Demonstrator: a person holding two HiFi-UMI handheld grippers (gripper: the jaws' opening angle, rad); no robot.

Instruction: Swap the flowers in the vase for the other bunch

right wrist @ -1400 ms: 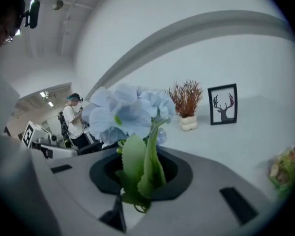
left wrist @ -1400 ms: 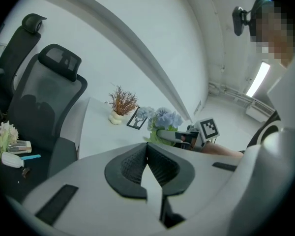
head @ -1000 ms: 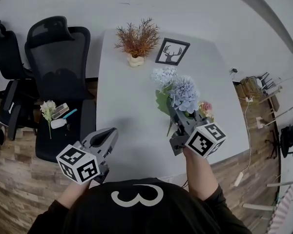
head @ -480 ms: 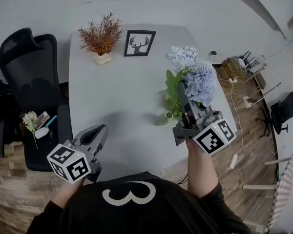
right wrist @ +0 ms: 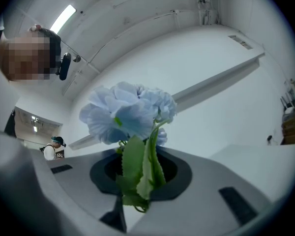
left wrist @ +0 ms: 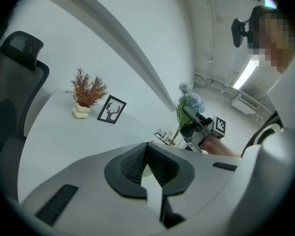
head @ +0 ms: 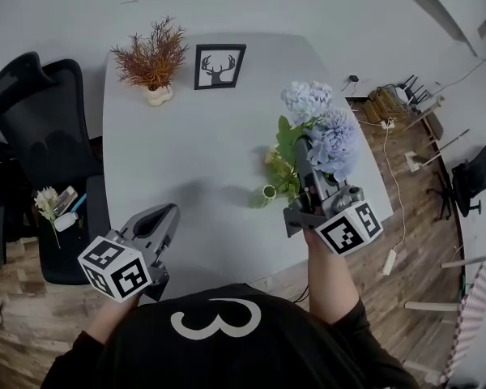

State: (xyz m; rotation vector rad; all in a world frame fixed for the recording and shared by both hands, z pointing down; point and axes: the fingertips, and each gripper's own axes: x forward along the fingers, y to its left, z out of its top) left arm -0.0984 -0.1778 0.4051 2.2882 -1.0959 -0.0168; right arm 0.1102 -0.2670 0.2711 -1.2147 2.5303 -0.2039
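Note:
My right gripper (head: 306,159) (right wrist: 140,177) is shut on the stems of a blue hydrangea bunch (head: 324,132) (right wrist: 128,114) with green leaves. It holds the bunch above the right part of the grey table (head: 186,152), blooms pointing away from me. A small white vase (head: 156,96) (left wrist: 80,111) stands at the table's far left with a rust-brown dried bunch (head: 151,51) (left wrist: 87,87) in it. My left gripper (head: 164,217) (left wrist: 147,151) hovers at the near left edge, shut with nothing in it. A white flower stem (head: 47,203) lies on a chair seat.
A framed deer picture (head: 219,66) (left wrist: 111,110) stands beside the vase. Black office chairs (head: 36,128) stand left of the table, one with small items on its seat. Cables and clutter lie on the wooden floor (head: 405,104) to the right.
The right gripper has carried the blue bunch to the right, toward the table's right edge, and a little higher. The left gripper has shifted slightly and stays shut.

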